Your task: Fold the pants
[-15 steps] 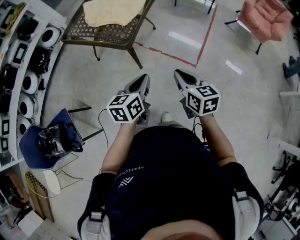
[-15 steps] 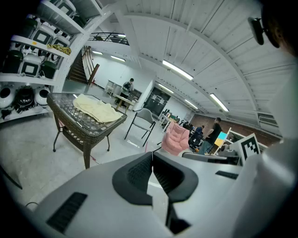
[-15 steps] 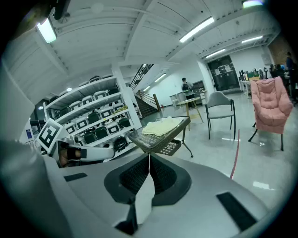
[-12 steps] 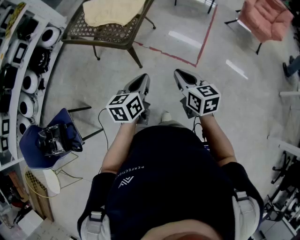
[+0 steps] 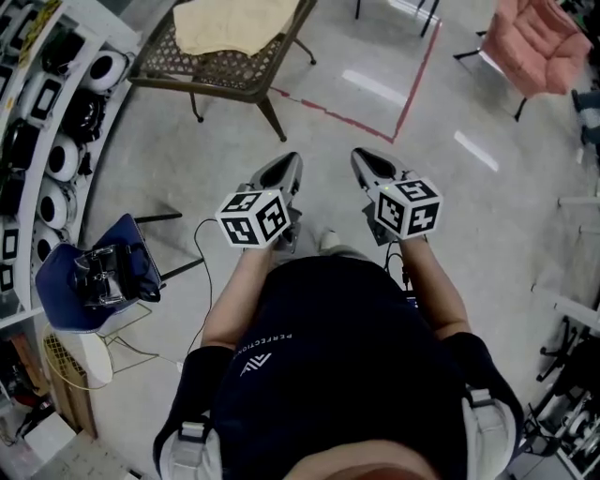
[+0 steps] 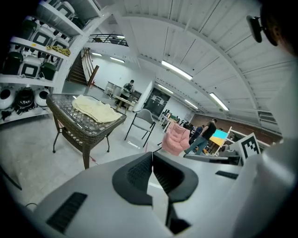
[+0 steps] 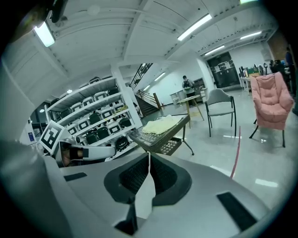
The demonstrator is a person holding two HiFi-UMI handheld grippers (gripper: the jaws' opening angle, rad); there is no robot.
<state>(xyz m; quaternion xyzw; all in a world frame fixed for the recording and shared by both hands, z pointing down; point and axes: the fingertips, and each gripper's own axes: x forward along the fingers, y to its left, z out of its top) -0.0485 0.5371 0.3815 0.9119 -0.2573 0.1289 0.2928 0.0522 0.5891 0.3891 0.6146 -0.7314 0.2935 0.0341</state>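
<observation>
The left gripper (image 5: 283,169) and right gripper (image 5: 367,162) hang side by side before the person, each with jaws pressed together on nothing, well apart from the cream pants (image 5: 234,23) lying on the wicker table (image 5: 214,73) at far left.

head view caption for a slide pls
Person stands holding the left gripper and right gripper shut and empty, short of a wicker table bearing a pale yellow cloth.

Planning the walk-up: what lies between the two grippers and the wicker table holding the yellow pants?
In the head view, only bare floor crossed by a red tape line; nothing stands there.
</observation>
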